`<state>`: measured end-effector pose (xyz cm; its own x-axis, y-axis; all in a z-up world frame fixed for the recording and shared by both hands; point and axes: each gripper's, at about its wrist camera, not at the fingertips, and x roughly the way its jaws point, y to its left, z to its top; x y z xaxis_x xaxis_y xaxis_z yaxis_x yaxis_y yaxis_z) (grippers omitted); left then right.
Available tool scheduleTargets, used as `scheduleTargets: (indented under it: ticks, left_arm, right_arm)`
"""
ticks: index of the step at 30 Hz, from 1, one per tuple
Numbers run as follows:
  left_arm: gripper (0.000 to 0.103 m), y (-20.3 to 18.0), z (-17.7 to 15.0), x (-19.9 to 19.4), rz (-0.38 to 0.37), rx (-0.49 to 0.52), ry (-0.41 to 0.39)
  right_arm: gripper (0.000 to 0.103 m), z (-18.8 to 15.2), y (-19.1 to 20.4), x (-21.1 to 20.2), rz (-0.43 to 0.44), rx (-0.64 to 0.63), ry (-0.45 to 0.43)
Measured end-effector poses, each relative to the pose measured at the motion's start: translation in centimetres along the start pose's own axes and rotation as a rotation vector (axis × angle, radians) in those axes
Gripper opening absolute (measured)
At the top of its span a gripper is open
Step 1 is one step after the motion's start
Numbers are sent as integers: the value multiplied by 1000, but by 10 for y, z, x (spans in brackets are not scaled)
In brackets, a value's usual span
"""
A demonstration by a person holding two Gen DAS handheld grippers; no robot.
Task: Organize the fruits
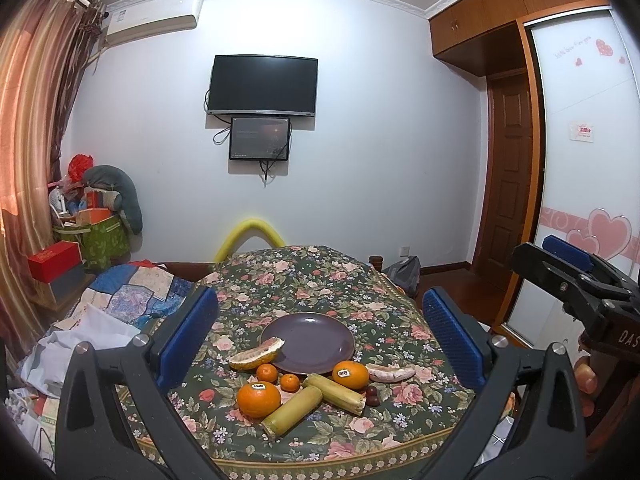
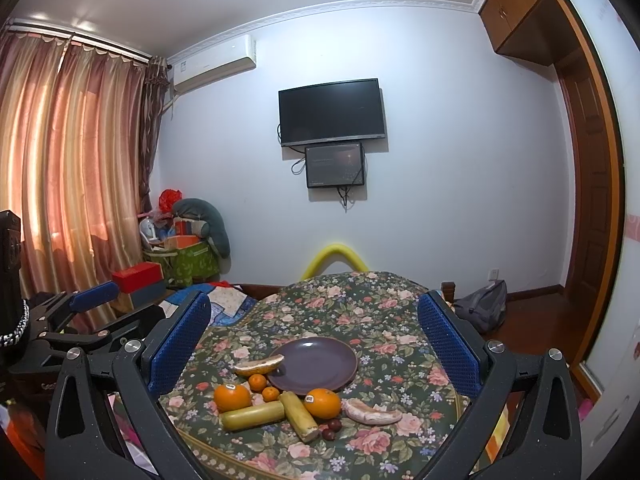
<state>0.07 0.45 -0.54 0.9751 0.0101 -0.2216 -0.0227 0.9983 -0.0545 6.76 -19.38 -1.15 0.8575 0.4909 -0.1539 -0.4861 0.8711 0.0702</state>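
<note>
Here, a purple plate [image 1: 308, 342] sits bare on a round table under a floral cloth [image 1: 320, 276], with every fruit still off it, clustered along the plate's near rim. A pomelo wedge [image 1: 256, 356] leans against the plate's left edge; a second wedge [image 1: 390, 372] lies to its right. Two large oranges [image 1: 258, 398] [image 1: 350, 374], two small tangerines [image 1: 267, 373] [image 1: 289, 382], two sugarcane sections [image 1: 292, 410] [image 1: 334, 394] and small dark red fruits [image 1: 372, 396] crowd just in front of the plate, several touching. The likely trouble is that crowding: reaching for one round orange could nudge its neighbours, and a cane section may roll toward the table edge. The left gripper [image 1: 320, 340] hangs above the near side, blue pads spread wide, holding and touching nothing. The right gripper [image 2: 314, 344] is likewise wide apart and empty.
</note>
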Motion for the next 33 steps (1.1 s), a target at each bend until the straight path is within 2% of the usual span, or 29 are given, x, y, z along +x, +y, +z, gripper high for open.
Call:
scheduleTargets:
  ticks: [33]
  left_arm:
    - [103, 3, 2, 4, 5, 1, 3]
  right_arm:
    - [103, 0, -2, -3, 0, 13, 0]
